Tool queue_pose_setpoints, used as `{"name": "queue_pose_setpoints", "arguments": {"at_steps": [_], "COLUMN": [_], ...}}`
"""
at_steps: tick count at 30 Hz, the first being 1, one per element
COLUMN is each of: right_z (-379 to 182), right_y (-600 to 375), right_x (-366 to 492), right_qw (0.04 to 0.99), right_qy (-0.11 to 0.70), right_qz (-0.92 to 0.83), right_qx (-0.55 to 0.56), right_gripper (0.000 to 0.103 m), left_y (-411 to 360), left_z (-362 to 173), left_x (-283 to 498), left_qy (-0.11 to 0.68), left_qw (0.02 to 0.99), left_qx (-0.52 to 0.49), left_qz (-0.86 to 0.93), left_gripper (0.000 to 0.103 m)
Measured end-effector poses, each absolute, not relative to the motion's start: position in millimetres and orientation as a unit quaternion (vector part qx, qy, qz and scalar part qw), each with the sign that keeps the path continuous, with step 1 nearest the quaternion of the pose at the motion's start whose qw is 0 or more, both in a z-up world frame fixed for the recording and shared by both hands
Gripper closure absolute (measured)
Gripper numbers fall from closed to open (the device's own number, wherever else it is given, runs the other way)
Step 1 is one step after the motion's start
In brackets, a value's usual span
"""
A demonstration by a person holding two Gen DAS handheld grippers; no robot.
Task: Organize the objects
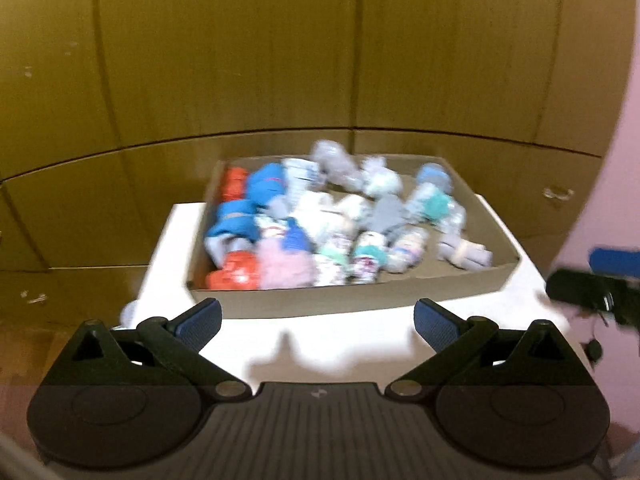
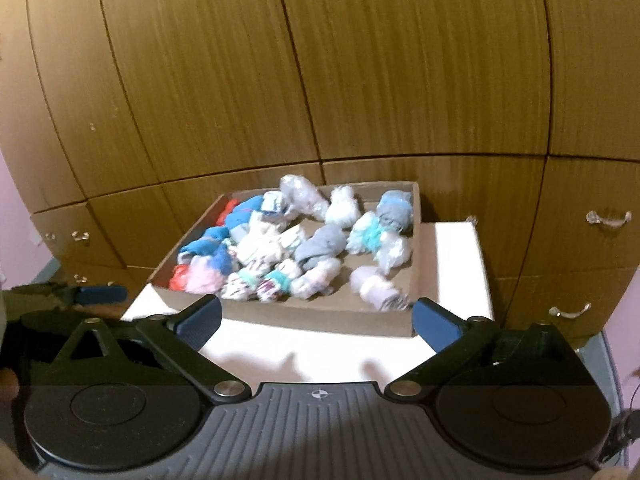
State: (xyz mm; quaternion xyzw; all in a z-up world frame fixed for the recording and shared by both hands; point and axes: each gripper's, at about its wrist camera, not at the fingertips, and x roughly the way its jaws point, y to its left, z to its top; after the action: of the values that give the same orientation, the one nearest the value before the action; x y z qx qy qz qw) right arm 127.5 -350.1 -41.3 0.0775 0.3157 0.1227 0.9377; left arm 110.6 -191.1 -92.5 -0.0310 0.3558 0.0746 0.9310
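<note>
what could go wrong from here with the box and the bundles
1. The bundles are packed tight and overlapping in the box, so closing on one may snag or drag its neighbours.
2. The box sits near the front edge of the white top; a push could slide it.
3. The left gripper and right gripper, both with jaws wide and empty, sit close side by side and could collide if both reach in.
</note>
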Motion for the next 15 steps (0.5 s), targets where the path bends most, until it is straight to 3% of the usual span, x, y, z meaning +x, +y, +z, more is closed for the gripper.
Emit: {"name": "queue_pose_setpoints", "arguments": {"at_steps": [15], "right_z": [-38], "right_y": [-296], "right_x": [103], "right_qw": [0.936], "right_qy": [0.318], "right_qz": [0.145], "right_qx": [0.036], "right_gripper": [0.000], "left_y": [-193], "left_z": [-65], "left_x": [96], "left_qy": [0.321], "left_qw": [0.943], "left_qx": [-0.003], "left_qz": [0.086], "left_gripper": [0.001]}}
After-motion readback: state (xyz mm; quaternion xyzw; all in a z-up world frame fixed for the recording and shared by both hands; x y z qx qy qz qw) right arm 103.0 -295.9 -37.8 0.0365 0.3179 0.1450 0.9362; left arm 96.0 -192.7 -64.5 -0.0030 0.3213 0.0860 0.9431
